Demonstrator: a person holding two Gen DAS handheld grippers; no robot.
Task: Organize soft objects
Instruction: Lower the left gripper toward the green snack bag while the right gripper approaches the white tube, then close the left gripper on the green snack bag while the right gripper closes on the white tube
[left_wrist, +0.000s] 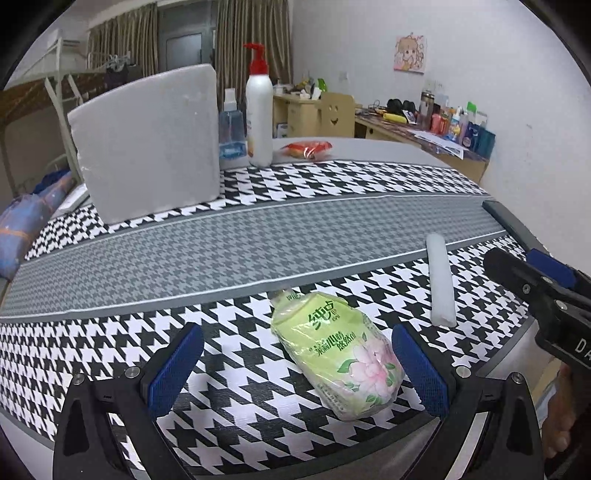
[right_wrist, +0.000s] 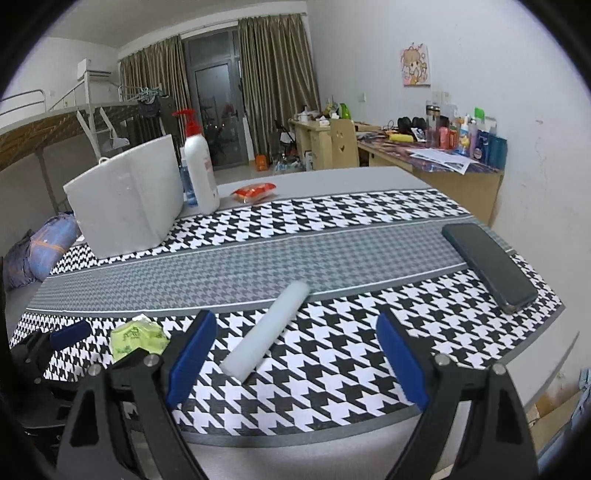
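A tabletop (left_wrist: 258, 236) covered with a black-and-white houndstooth cloth, crossed by a grey band, fills both views. The left claw (left_wrist: 295, 369) is spread wide, its blue pads on either side of a green tissue pack (left_wrist: 332, 354) printed with pink flowers; the pack lies flat on the cloth nearer the right pad, and the pads do not appear to press it. The right claw (right_wrist: 295, 354) is also spread wide, with a white foam roll (right_wrist: 267, 332) lying at an angle between its pads, untouched. The roll lies just beside the tissue pack, to its right. A dark phone (right_wrist: 487, 266) rests near the right edge of the cloth. At the far side stand a large grey foam block (left_wrist: 147, 140), a white pump bottle with a red top (left_wrist: 258, 114) and a small blue bottle (left_wrist: 232, 129), with a red snack packet (left_wrist: 308, 147) lying nearby.
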